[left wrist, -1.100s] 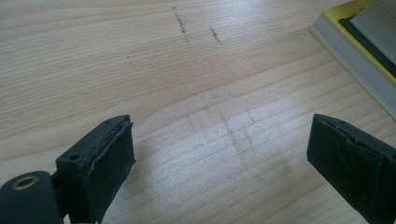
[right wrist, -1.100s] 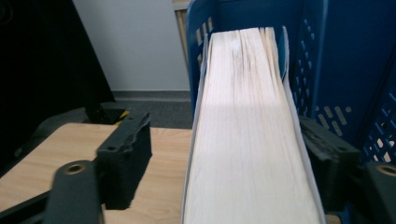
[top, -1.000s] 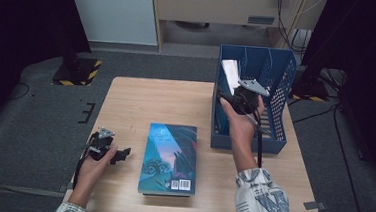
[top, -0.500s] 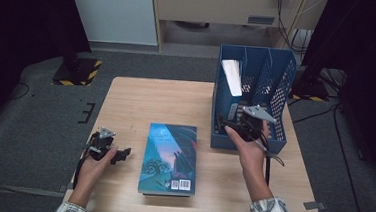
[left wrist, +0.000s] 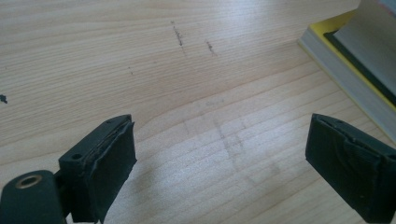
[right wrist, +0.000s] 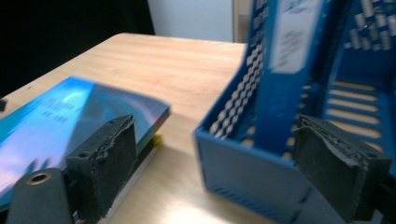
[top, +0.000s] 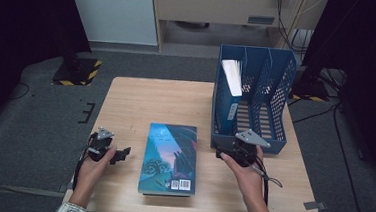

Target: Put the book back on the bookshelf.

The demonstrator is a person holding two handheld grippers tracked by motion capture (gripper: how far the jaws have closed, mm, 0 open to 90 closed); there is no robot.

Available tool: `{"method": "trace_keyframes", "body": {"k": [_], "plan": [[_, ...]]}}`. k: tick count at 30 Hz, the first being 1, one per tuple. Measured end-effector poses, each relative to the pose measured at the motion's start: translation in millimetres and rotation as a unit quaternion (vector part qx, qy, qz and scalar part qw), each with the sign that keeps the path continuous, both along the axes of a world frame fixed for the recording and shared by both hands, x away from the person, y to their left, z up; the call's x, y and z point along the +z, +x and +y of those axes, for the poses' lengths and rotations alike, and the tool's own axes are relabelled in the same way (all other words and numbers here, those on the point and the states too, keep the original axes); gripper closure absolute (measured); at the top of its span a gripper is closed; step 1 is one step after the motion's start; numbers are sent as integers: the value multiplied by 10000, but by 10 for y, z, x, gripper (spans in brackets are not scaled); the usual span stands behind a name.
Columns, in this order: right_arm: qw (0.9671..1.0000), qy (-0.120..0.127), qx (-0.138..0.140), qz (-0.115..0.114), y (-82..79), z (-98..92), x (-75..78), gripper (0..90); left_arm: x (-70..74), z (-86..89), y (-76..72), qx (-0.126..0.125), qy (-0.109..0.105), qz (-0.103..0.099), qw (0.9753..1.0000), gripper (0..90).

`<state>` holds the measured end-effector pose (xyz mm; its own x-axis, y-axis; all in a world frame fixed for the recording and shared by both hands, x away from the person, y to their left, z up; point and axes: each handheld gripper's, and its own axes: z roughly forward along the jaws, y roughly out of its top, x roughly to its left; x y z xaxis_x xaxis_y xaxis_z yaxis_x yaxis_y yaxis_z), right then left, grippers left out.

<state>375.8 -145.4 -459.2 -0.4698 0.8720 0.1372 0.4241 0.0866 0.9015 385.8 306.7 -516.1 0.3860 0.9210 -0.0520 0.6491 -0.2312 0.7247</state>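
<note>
A blue-covered book [top: 170,157] lies flat on top of another at the table's middle front; it shows again as the book [right wrist: 70,116] left of my right jaws. A blue file rack [top: 254,98] stands at the right, with a blue-spined book [top: 232,84] upright in its left compartment. My right gripper [top: 230,151] hovers open just before the rack's front wall [right wrist: 261,172], holding nothing. My left gripper [top: 118,154] rests open near the front left, empty, its jaws pointing toward the book stack [left wrist: 350,65]. Bare wood lies between its fingers.
The wooden table [top: 141,102] is bare at its back left. The rack's other compartments [top: 272,92] hold nothing that I can see. A cable [top: 266,176] trails from the right gripper across the front right. Dark floor surrounds the table.
My right gripper has drawn back from over the rack toward the table's front and come down low before the rack's front wall. The left gripper has not moved.
</note>
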Motion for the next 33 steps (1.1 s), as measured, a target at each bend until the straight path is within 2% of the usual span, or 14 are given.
{"method": "trace_keyframes", "body": {"k": [3,9,14,21,26,27,30,32,33], "plan": [[9999,-10,136,81,-59,91,-46,165,37,-14,-52,-8,-136,-80,9999,83],[9991,-84,383,146,-129,230,-103,192,117,-97,-144,-159,-227,-231,9993,101],[9977,-35,633,247,-161,301,-135,197,175,-180,-212,-325,-283,-328,9985,108],[9954,-72,909,287,-193,389,-165,196,274,-306,-299,-535,-515,-509,9959,114],[9934,-22,1094,334,-204,459,-206,194,317,-467,-345,-876,-565,-566,9929,114],[9928,9,1145,355,-203,473,-218,193,323,-488,-354,-856,-518,-605,9931,119],[9914,87,1227,454,-198,516,-248,179,338,-549,-367,-968,-724,-619,9907,107],[9907,63,1273,487,-196,550,-267,166,330,-598,-375,-1035,-613,-604,9909,107],[9902,87,1299,507,-199,564,-273,160,327,-614,-375,-1083,-624,-569,9905,107]]}}
